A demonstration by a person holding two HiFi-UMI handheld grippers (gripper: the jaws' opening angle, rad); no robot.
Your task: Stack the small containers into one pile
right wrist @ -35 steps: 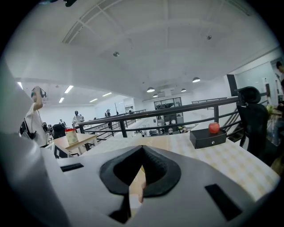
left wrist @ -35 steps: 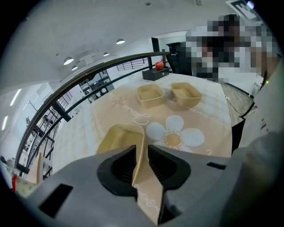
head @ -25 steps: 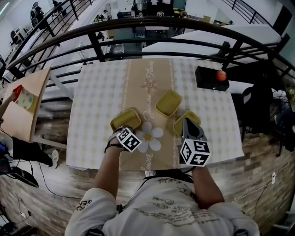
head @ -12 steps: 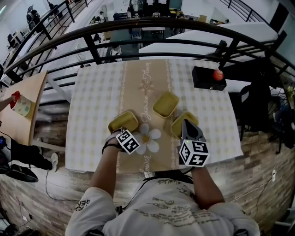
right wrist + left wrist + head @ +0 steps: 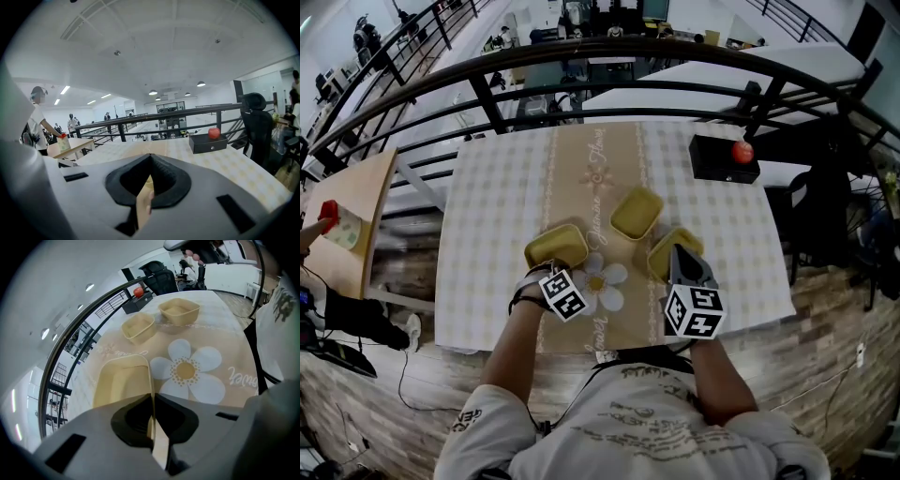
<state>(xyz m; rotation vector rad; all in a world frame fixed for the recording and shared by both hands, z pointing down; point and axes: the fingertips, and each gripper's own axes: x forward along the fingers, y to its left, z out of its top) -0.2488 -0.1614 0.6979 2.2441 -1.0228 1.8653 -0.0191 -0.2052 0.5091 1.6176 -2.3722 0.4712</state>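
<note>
- A table [image 5: 497,225] with a checked cloth carries three small yellow containers, all apart and none stacked.
- The left container [image 5: 555,246] sits on the near left, just beside a printed daisy [image 5: 602,281].
- The left gripper [image 5: 551,270] has its jaws pressed together on the near wall of this container. In the left gripper view, the thin wall runs up between the closed jaws of the gripper [image 5: 152,398], and the open tub [image 5: 119,380] lies just beyond them.
- The middle container [image 5: 637,212] stands farther back, near the centre of the table.
- The right container [image 5: 662,253] sits on the near right, partly under the right gripper [image 5: 679,251].
- In the right gripper view, the jaws of the gripper [image 5: 149,159] are closed on a thin pale-yellow edge, which appears to be that container's wall. The camera looks level across the table.
- A black box [image 5: 722,161] with a red apple [image 5: 742,151] on top sits at the far right corner, well apart from the containers.
- A dark railing [image 5: 609,52] curves behind the table.
- A person [image 5: 38,117] stands at a side table [image 5: 70,146] to the left.
</note>
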